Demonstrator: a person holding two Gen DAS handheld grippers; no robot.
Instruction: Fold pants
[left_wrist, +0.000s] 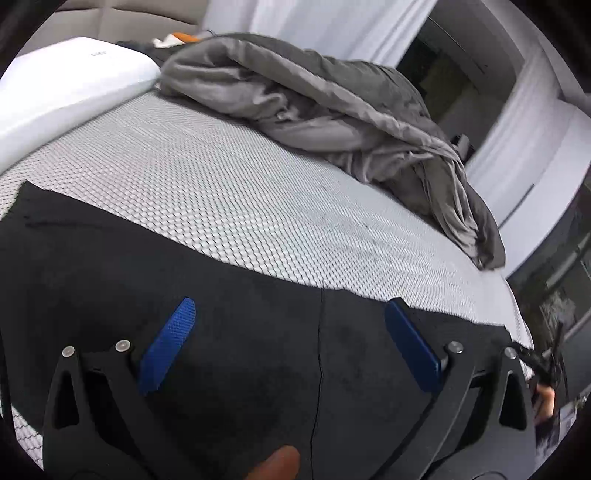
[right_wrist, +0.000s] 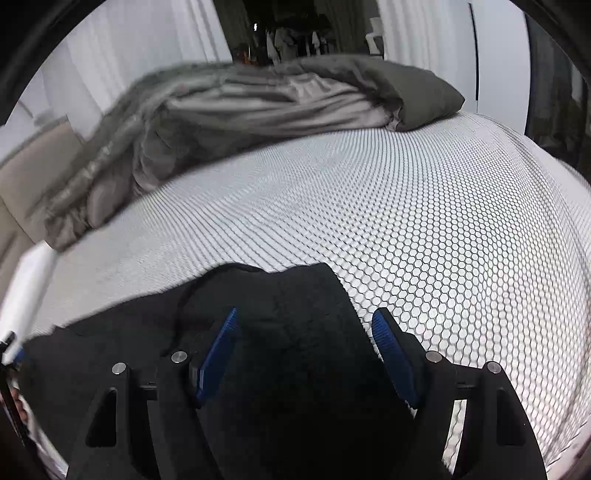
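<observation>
- Left wrist view: black pants (left_wrist: 229, 295) lie spread on the hex-pattern mattress (left_wrist: 221, 192), filling the lower frame. A seam runs down the middle of the cloth between the fingers.
- Left gripper (left_wrist: 291, 314) has its jaws wide apart, nothing between them. It hangs over the flat cloth near the far edge; contact cannot be judged from this angle.
- Right wrist view: the pants (right_wrist: 295, 350) end here in a rounded, slightly bunched corner with a thin cord looped on top.
- Right gripper (right_wrist: 306, 321) is also spread, empty, straddling that corner, its right finger (right_wrist: 391, 350) out over bare mattress.
- Placement reads as deliberate: each claw sits at one end of the same far edge, likely so both can pinch it and carry it over together.
- Grey blanket (left_wrist: 332, 110) is heaped at the far side, well apart from the pants, so the fold area is free. White pillow (left_wrist: 66, 96) sits at the far left corner.
- Judgement: fold not yet started; the bunched corner probably needs a deeper bite than the flat end.
</observation>
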